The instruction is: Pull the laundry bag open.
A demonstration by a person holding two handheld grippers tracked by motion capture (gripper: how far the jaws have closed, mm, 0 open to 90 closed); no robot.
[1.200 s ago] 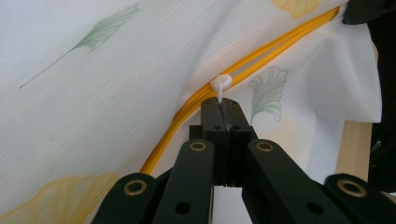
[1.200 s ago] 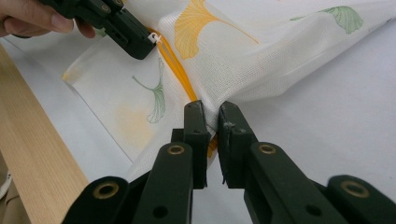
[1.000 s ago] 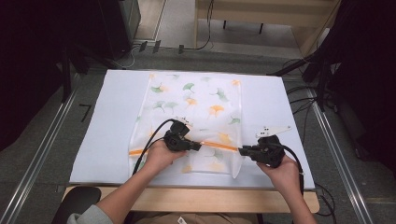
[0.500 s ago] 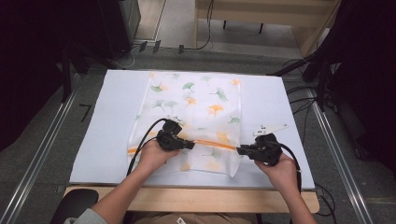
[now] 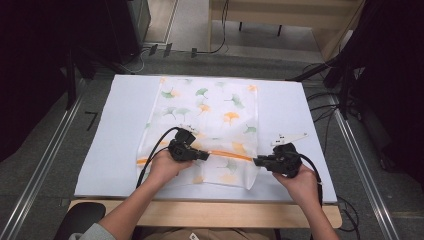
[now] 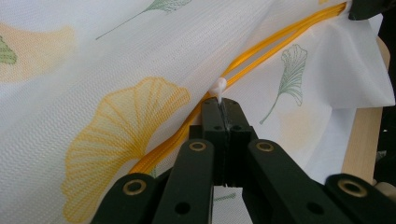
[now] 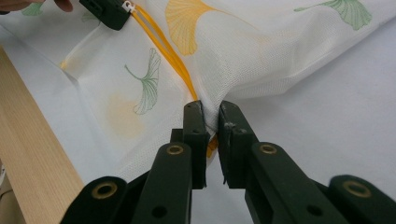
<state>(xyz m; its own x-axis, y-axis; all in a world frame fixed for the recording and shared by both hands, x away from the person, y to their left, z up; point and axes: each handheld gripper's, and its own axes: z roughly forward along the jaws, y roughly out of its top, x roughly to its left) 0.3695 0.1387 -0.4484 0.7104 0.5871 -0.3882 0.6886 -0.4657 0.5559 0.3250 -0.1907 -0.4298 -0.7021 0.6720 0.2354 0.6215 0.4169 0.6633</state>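
Bag is laid flat on mat | zip pull is pinched by left gripper | bag's edge is clamped by right gripper.

Lab: floor rails, trailing cables

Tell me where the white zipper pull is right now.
The zipper pull sits pinched at the tip of the left hand-held gripper, on the orange zipper midway across the leaf-print bag.

White mesh bag with orange and green ginkgo leaves, orange zipper, black tools.
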